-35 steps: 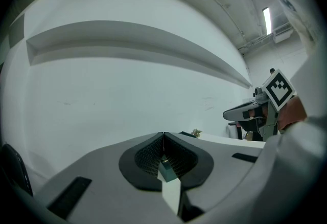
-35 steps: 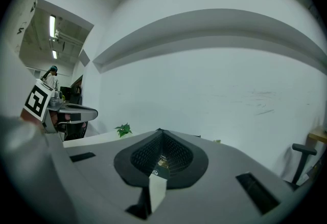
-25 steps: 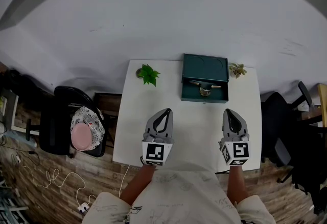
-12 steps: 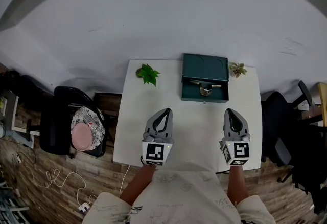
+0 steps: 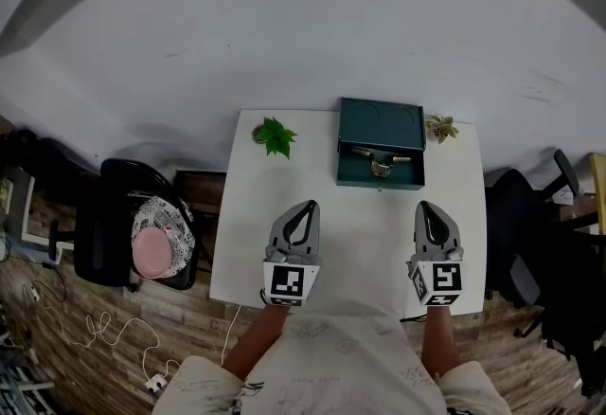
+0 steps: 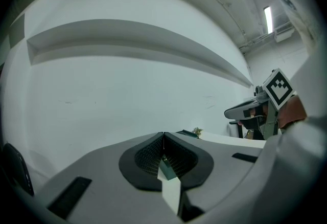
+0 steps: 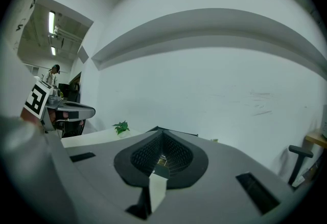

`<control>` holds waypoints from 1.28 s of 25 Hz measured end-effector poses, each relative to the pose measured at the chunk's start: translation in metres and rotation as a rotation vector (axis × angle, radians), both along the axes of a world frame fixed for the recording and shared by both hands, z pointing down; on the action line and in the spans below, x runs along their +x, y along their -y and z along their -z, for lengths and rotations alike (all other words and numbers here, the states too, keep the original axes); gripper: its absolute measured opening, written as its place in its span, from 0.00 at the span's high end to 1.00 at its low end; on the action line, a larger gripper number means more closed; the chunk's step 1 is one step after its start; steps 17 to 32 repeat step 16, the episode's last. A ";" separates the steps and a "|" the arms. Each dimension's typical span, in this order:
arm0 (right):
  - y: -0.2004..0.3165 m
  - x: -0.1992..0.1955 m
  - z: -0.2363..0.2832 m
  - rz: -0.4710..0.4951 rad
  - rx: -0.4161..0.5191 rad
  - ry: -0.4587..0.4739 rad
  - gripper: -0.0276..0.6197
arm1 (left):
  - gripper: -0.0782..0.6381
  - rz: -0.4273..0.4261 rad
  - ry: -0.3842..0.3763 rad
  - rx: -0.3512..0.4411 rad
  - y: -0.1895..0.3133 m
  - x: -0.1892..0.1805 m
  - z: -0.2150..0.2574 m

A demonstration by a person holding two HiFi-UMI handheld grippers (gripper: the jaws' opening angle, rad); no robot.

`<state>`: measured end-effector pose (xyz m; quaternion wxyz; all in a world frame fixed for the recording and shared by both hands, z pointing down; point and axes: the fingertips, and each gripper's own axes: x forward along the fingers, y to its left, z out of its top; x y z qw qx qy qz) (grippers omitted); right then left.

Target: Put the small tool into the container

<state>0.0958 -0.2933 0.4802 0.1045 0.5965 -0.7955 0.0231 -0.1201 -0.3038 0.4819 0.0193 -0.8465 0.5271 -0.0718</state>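
A dark green open box [image 5: 381, 127] stands at the far edge of the white table [image 5: 355, 214]. A small metal tool [image 5: 380, 160] lies inside it, near the box's front wall. My left gripper [image 5: 305, 208] rests over the near left of the table, jaws shut with nothing between them. My right gripper [image 5: 427, 209] rests over the near right, shut and empty too. Both point toward the box and stand well short of it. In the left gripper view the jaw tips [image 6: 163, 134] meet; in the right gripper view the jaw tips [image 7: 162, 132] meet as well.
A small green plant [image 5: 275, 136] sits at the table's far left, a smaller potted plant [image 5: 440, 129] at the far right beside the box. A black chair with a pink item [image 5: 151, 244] stands left of the table, an office chair [image 5: 530, 214] to the right.
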 end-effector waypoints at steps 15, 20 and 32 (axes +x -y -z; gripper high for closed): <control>0.001 -0.005 -0.003 0.021 -0.009 -0.015 0.93 | 0.88 -0.003 -0.001 -0.003 0.000 0.000 -0.001; 0.001 -0.005 -0.003 0.022 -0.010 -0.015 0.93 | 0.88 -0.004 0.000 -0.003 0.000 0.000 -0.001; 0.001 -0.005 -0.003 0.022 -0.010 -0.015 0.93 | 0.88 -0.004 0.000 -0.003 0.000 0.000 -0.001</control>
